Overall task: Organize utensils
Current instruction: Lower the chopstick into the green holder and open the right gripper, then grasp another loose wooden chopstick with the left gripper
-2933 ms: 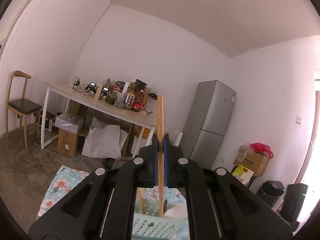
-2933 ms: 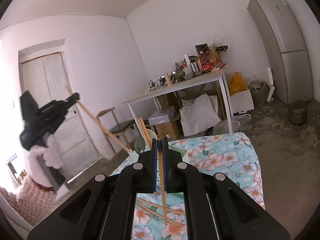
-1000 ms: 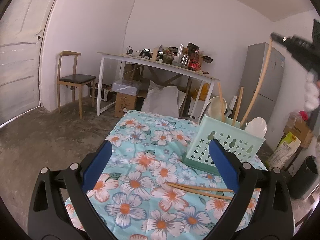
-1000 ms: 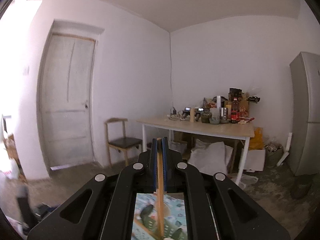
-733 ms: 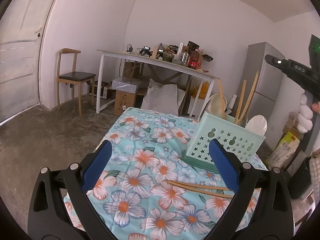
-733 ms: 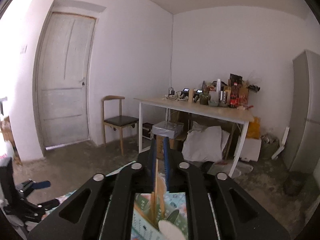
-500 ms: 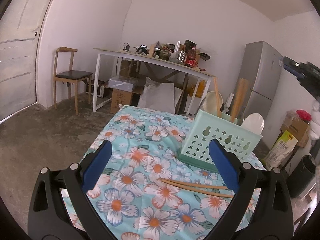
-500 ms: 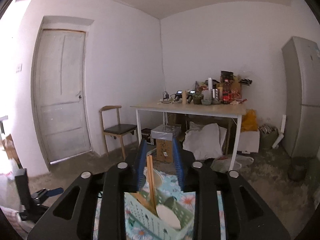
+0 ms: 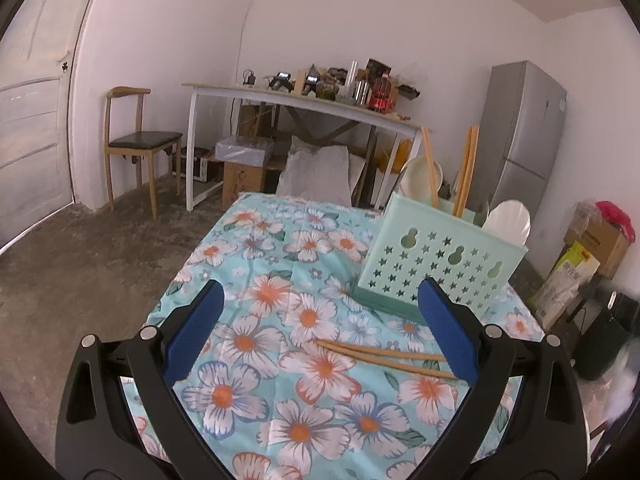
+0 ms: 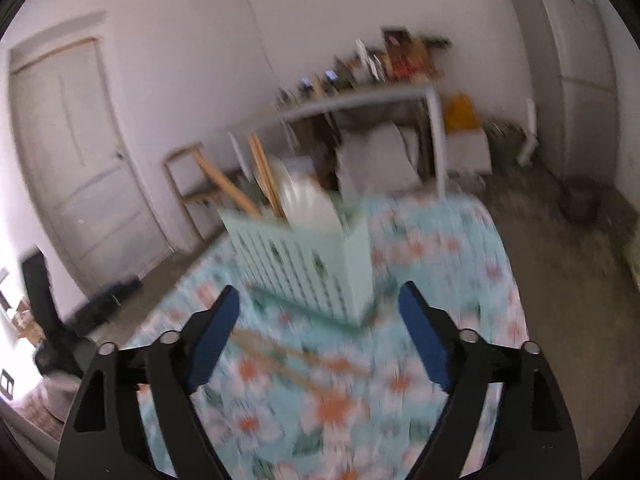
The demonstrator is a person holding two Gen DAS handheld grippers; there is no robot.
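A plain home room: beside the fridge (image 9: 520,136) stand a cluttered table (image 9: 304,102), chair (image 9: 136,140), and door (image 9: 28,120).

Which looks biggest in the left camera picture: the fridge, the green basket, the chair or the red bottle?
1. Fridge
2. Green basket, which looks nearly fridge-sized only because it is much closer
3. Chair
4. Red bottle, far away on the table
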